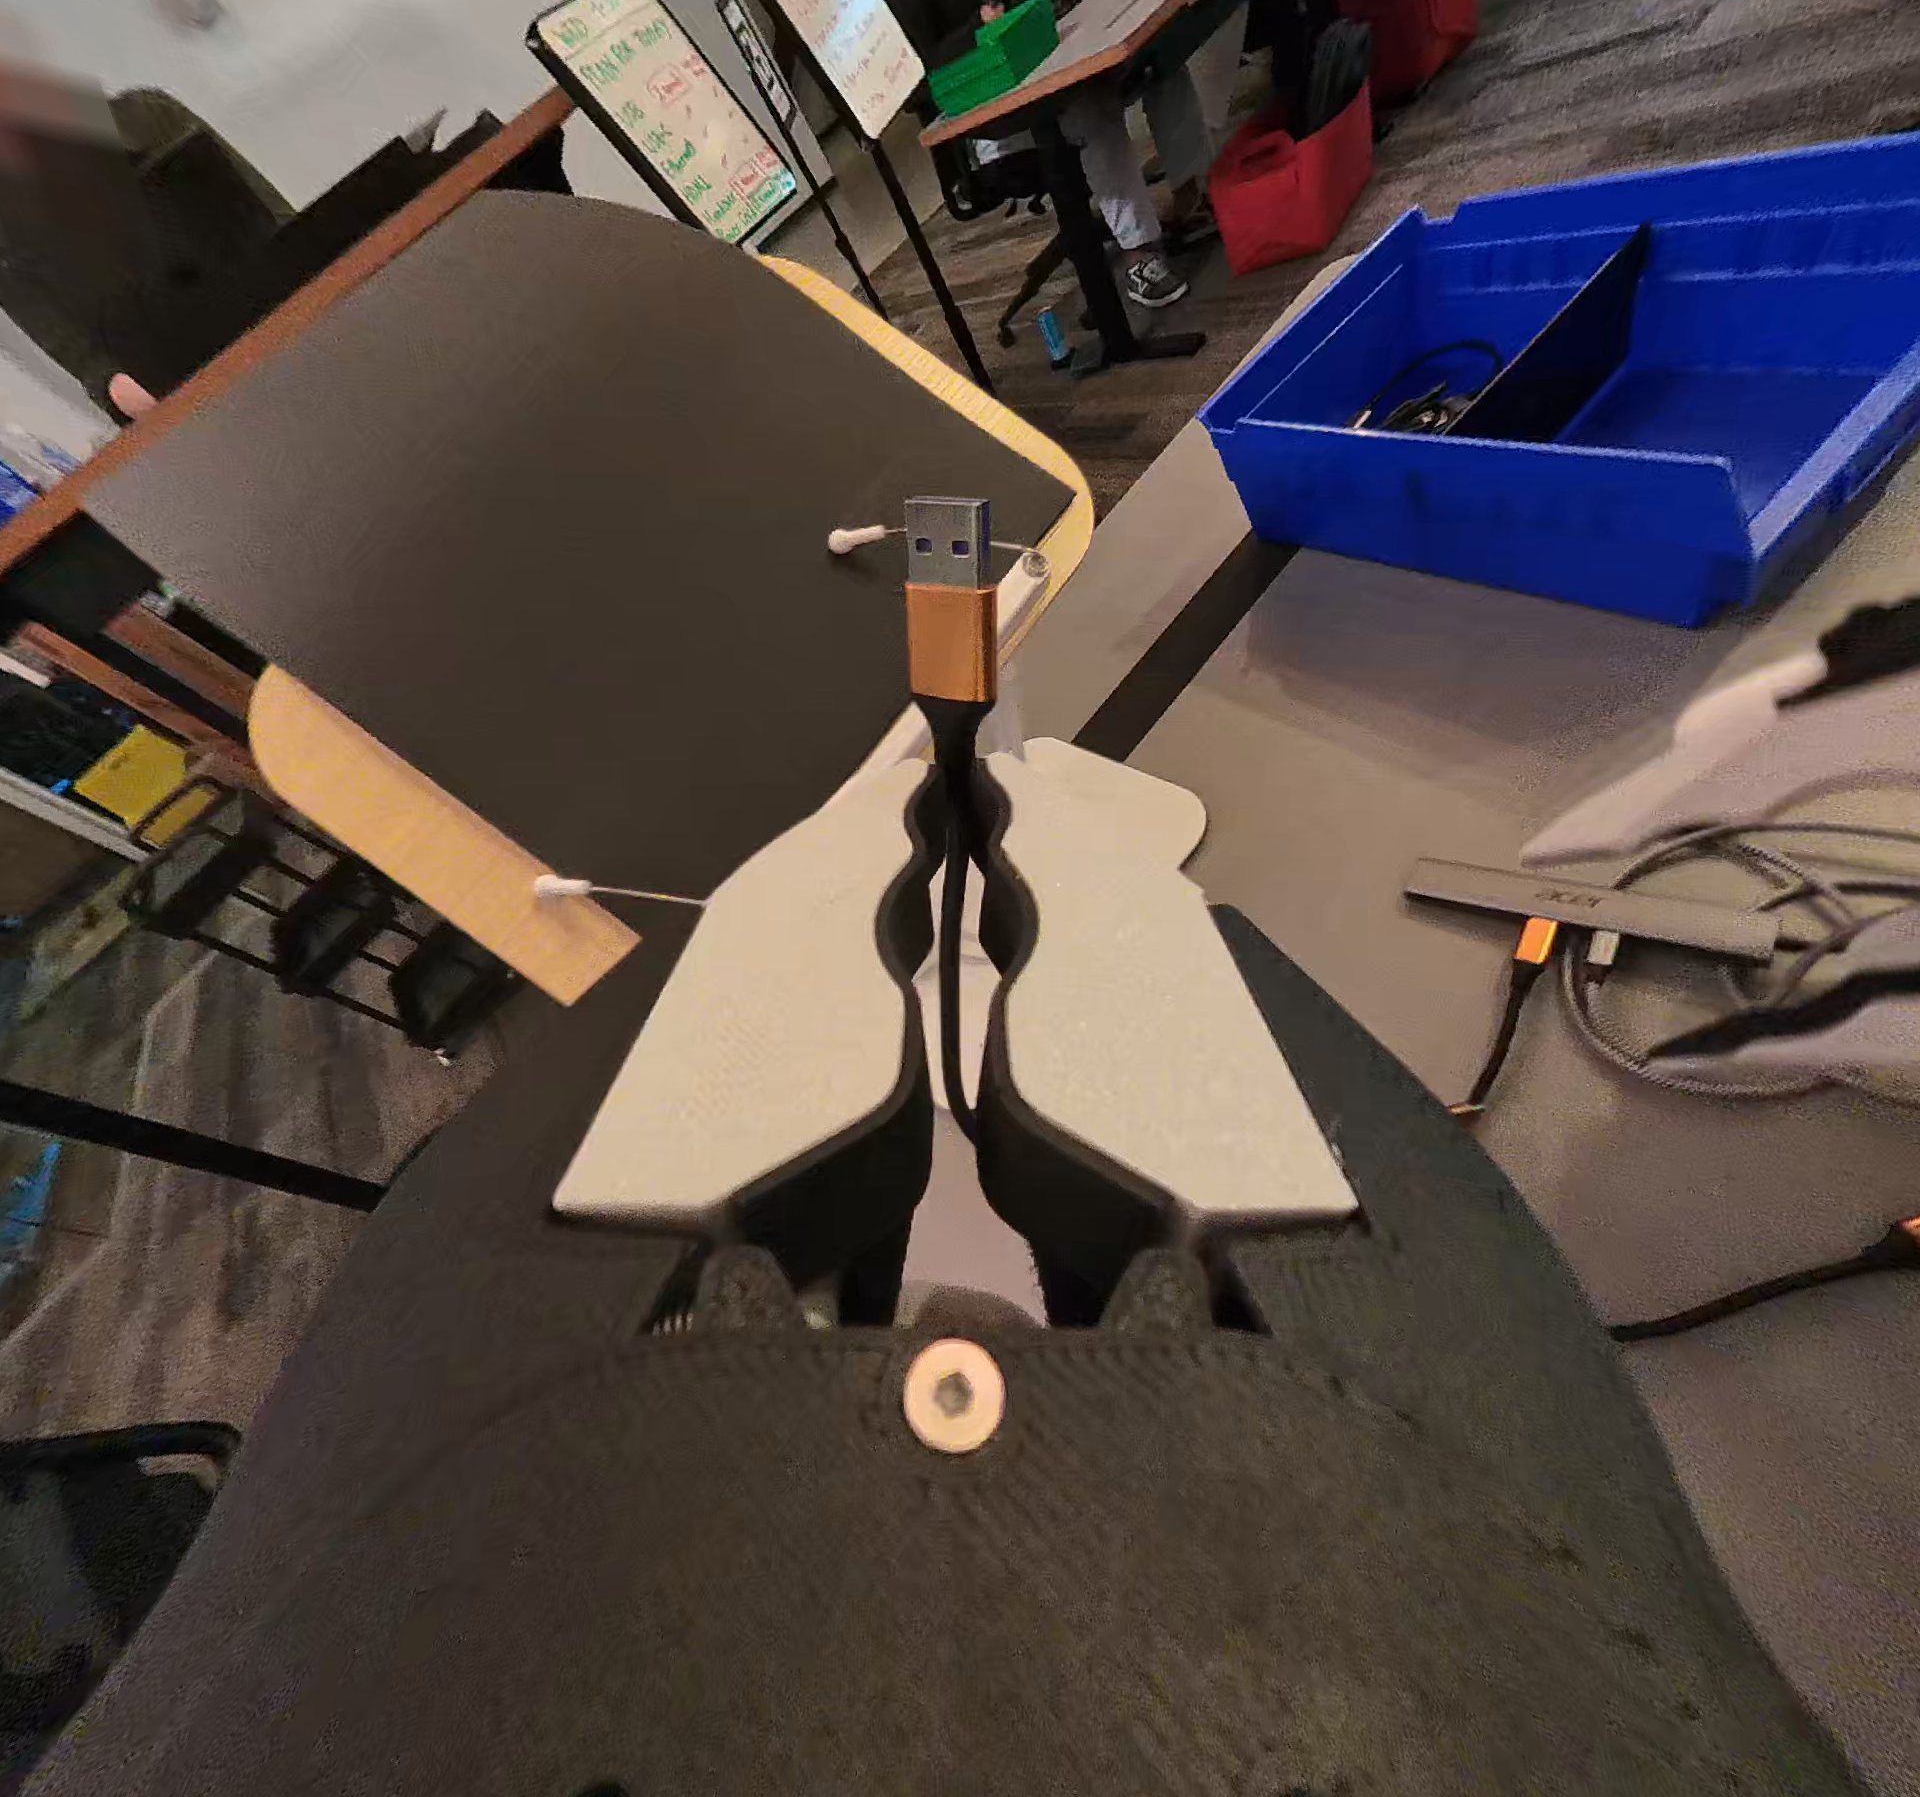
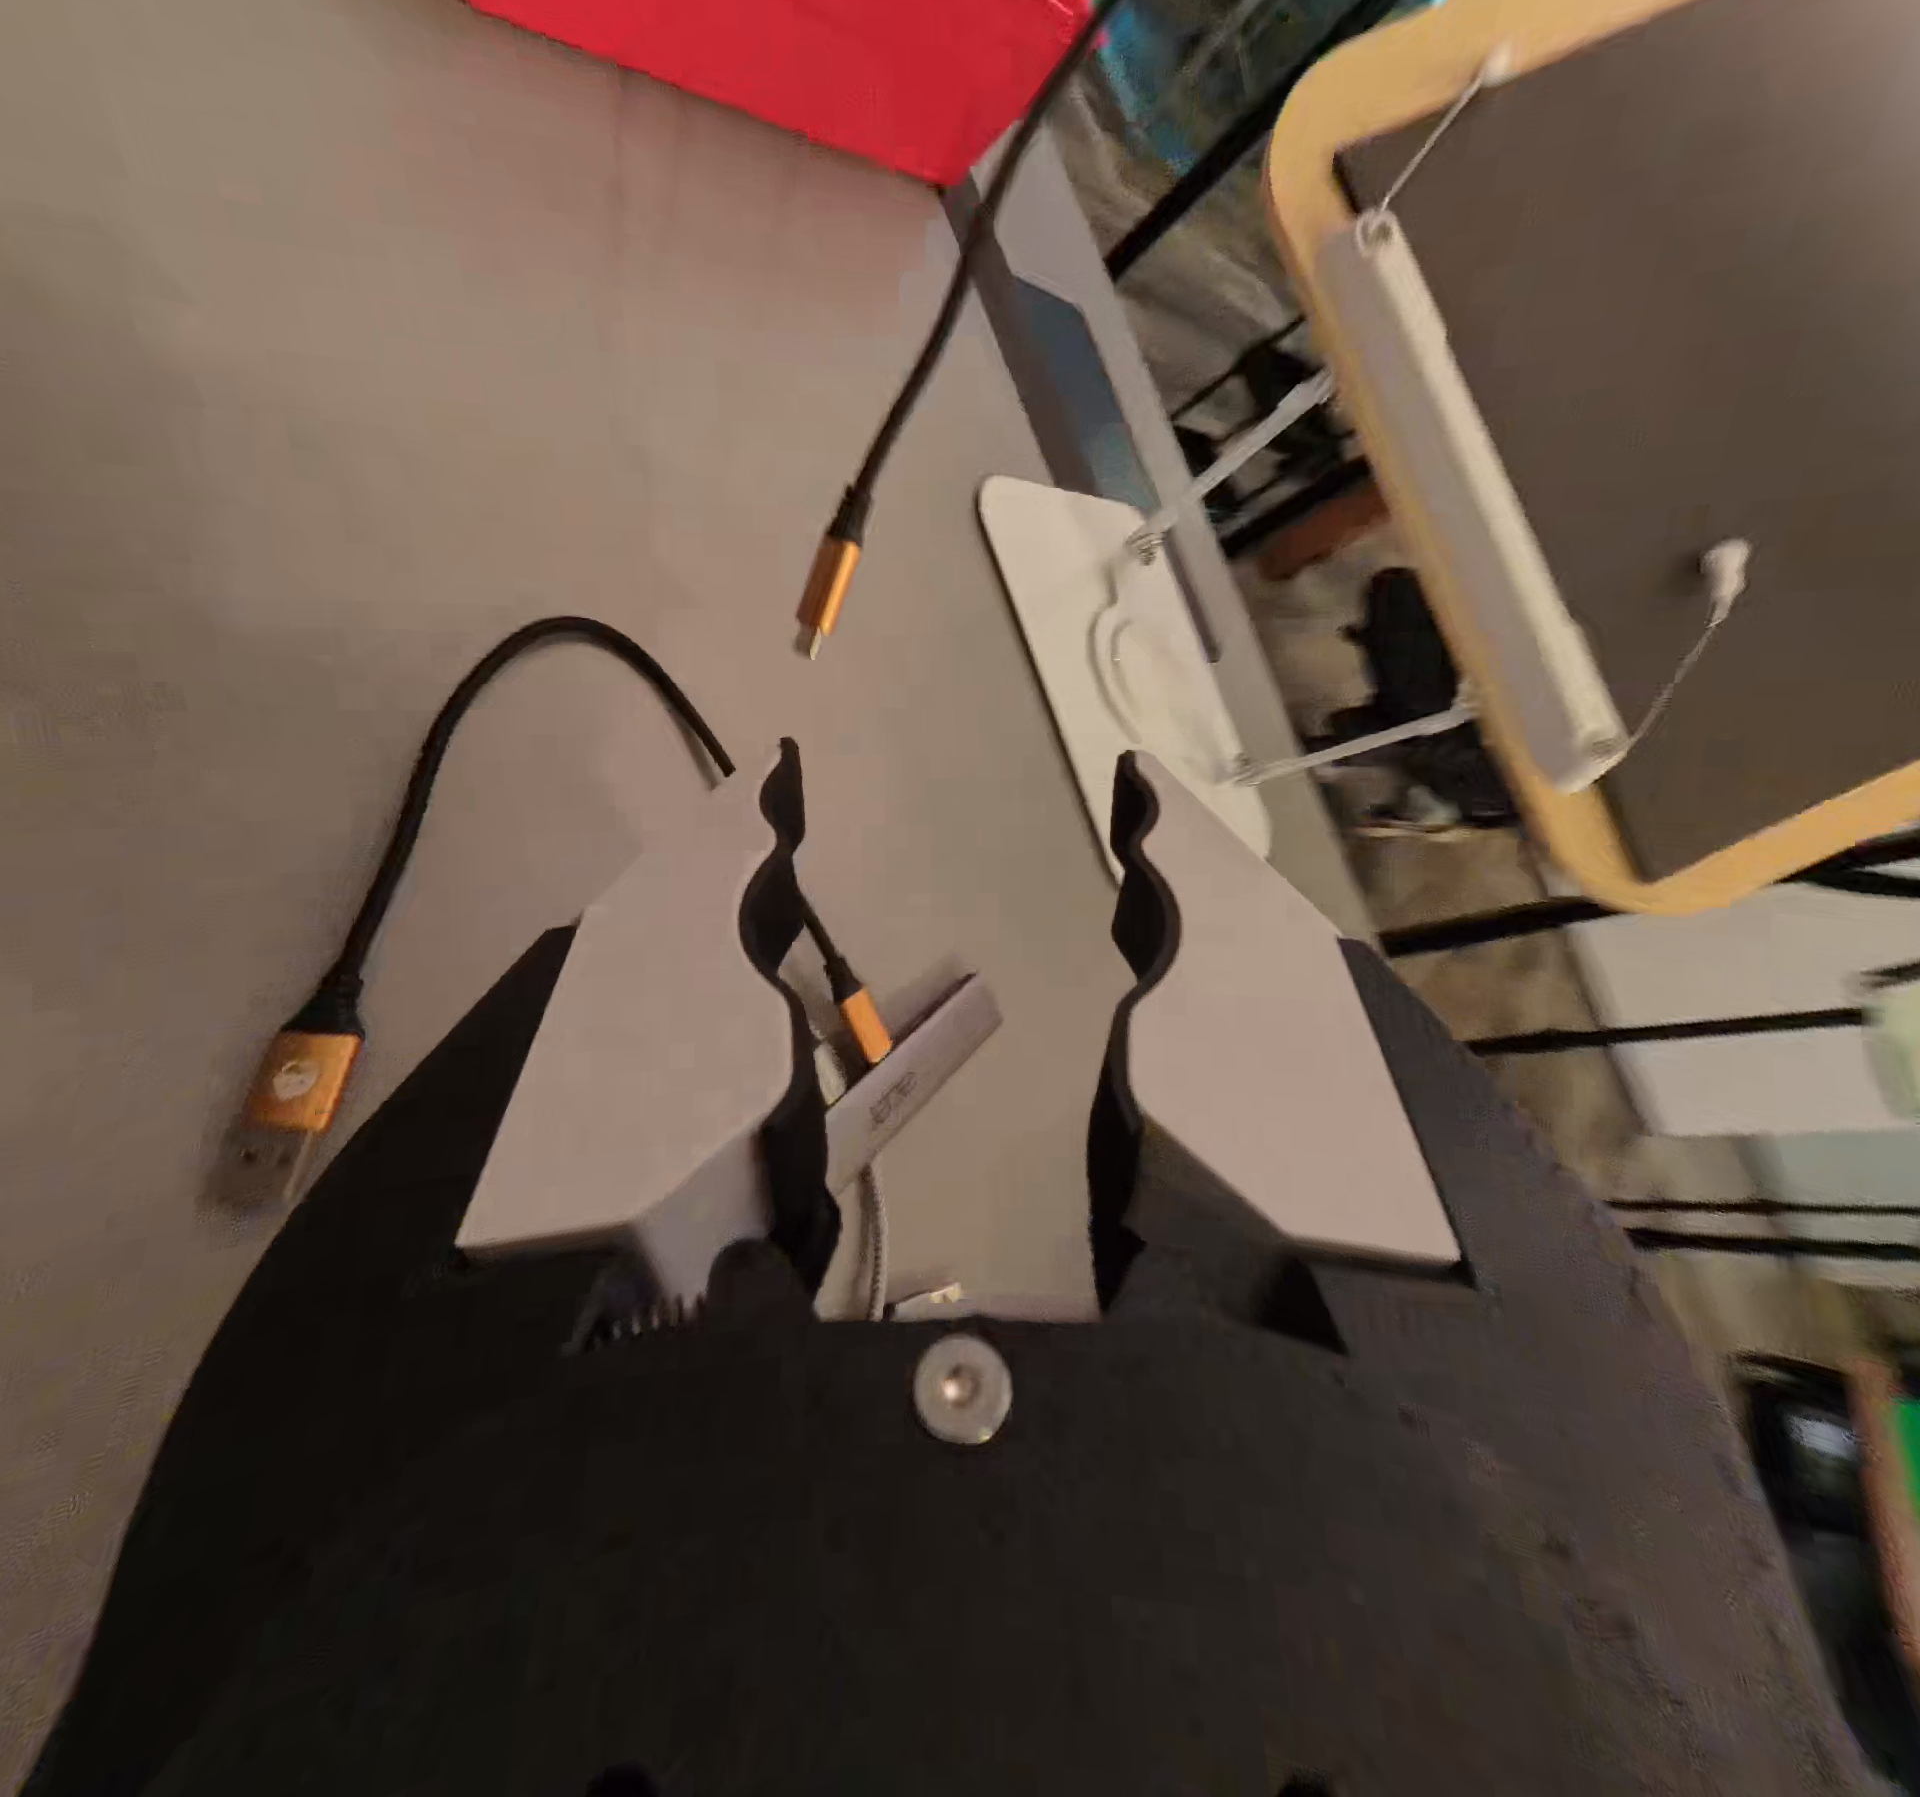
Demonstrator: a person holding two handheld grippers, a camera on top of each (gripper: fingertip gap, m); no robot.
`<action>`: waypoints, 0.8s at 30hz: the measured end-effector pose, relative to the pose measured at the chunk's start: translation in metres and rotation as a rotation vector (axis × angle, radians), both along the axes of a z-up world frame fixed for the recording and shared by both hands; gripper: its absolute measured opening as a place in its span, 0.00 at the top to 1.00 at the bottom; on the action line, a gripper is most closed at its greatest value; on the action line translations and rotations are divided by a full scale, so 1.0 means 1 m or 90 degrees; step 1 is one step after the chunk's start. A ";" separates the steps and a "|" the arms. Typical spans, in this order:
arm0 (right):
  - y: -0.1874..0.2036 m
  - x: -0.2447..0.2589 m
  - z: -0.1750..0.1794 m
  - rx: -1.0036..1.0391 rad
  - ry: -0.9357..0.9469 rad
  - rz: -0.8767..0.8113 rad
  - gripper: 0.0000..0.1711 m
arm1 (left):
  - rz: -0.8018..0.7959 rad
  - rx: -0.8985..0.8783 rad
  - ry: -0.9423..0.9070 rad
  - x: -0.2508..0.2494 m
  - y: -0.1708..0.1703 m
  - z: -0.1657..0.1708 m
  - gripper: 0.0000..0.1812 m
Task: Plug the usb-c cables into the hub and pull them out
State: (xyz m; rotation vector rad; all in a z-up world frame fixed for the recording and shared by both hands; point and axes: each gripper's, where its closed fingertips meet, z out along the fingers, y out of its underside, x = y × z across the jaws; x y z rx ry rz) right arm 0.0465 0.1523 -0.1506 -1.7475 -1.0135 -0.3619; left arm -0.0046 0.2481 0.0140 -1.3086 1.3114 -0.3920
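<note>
Right wrist view: tongs [image 2: 956,771] half-hide hub [image 2: 920,1082].

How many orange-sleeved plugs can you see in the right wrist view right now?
3. An orange-sleeved USB-A plug lies on the grey table at left; a small orange plug hangs mid-air ahead; a third sits in the silver hub. The gripper may hide others.

A black cable [image 1: 957,906] with an orange-sleeved USB-A plug [image 1: 948,594] is held upright, plug end up, pinched between the left tongs [image 1: 958,791]. The grey hub [image 2: 914,1082] is laid flat on the tabletop [image 2: 312,397], one orange-sleeved plug [image 2: 864,1022] seated in it. A second loose cable end [image 2: 828,586] (small connector, orange sleeve) is seen nearby, apart from the hub.
</note>
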 end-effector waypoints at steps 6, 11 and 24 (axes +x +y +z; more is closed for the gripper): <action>0.015 -0.017 -0.033 0.020 -0.126 -0.082 0.71 | 0.005 -0.055 -0.019 0.019 -0.015 -0.006 0.98; 0.027 -0.021 -0.045 -0.016 -0.051 -0.105 0.85 | 0.012 -0.087 -0.041 0.025 -0.022 -0.008 0.98; -0.020 -0.059 -0.023 -0.373 0.293 0.180 0.97 | 0.058 -0.165 -0.033 -0.003 0.014 -0.033 0.98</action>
